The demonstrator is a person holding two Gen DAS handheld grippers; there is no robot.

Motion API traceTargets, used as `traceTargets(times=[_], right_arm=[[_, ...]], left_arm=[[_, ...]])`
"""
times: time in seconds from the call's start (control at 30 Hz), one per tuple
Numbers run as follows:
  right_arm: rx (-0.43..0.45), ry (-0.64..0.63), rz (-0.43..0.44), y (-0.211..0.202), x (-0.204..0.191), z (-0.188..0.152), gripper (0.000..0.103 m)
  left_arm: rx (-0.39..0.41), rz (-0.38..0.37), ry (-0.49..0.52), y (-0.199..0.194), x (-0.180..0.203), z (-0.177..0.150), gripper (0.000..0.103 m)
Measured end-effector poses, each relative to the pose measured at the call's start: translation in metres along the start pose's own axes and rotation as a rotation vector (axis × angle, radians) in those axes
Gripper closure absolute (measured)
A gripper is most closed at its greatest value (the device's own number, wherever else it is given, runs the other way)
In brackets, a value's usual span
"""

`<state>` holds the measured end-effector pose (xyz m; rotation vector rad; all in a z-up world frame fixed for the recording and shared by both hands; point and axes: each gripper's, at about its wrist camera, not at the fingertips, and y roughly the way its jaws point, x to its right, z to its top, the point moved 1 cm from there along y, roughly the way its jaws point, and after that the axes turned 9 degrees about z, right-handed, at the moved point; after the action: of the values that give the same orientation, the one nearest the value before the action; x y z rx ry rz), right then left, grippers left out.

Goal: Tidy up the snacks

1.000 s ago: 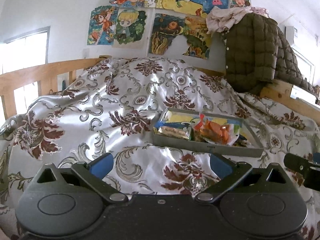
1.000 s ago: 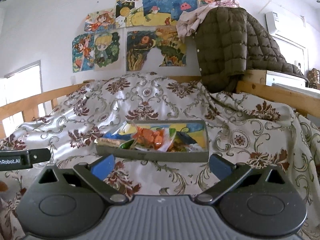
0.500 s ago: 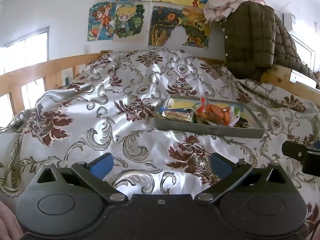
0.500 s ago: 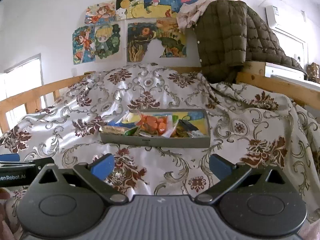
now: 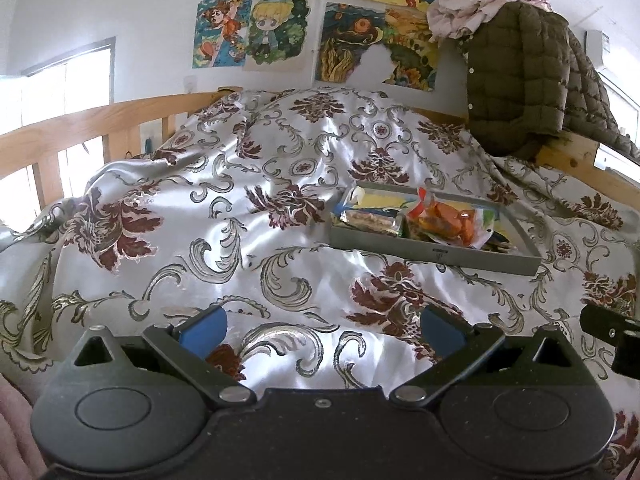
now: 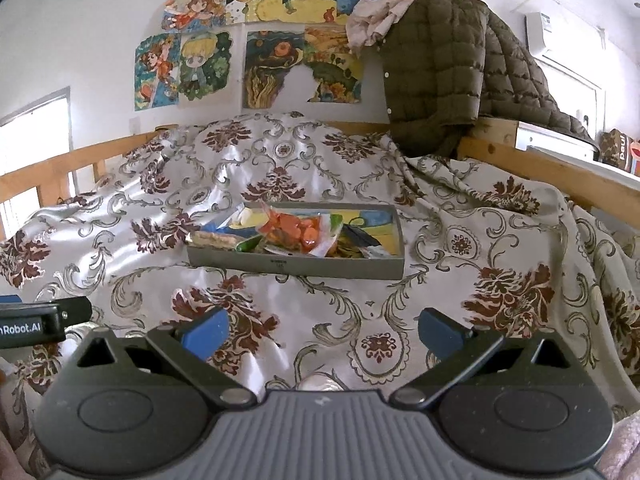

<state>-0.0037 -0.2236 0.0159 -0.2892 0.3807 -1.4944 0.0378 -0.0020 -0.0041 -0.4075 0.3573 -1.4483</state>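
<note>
Floral bedspread (image 6: 320, 312) covered the bed; grey tray (image 6: 296, 266) of snack packets (image 6: 298, 232) lay centrally on it. Left gripper (image 5: 322, 330) and right gripper (image 6: 322, 326) hovered near, jaws spread apart, empty

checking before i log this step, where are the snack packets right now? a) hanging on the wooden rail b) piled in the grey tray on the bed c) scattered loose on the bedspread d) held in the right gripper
b: the orange snack bag and the other packets lie inside the grey tray on the patterned bedspread, while the left gripper and right gripper are both open and hold nothing.
</note>
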Motion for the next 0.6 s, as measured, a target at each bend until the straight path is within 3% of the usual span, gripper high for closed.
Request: traceTargets(times=[0.6], right_arm=[[-0.034, -0.012, -0.010, 0.0053, -0.0014, -0.0027, 0.000]], left_arm=[[-0.003, 0.009, 0.004, -0.0004, 0.0004, -0.0012, 0.001]])
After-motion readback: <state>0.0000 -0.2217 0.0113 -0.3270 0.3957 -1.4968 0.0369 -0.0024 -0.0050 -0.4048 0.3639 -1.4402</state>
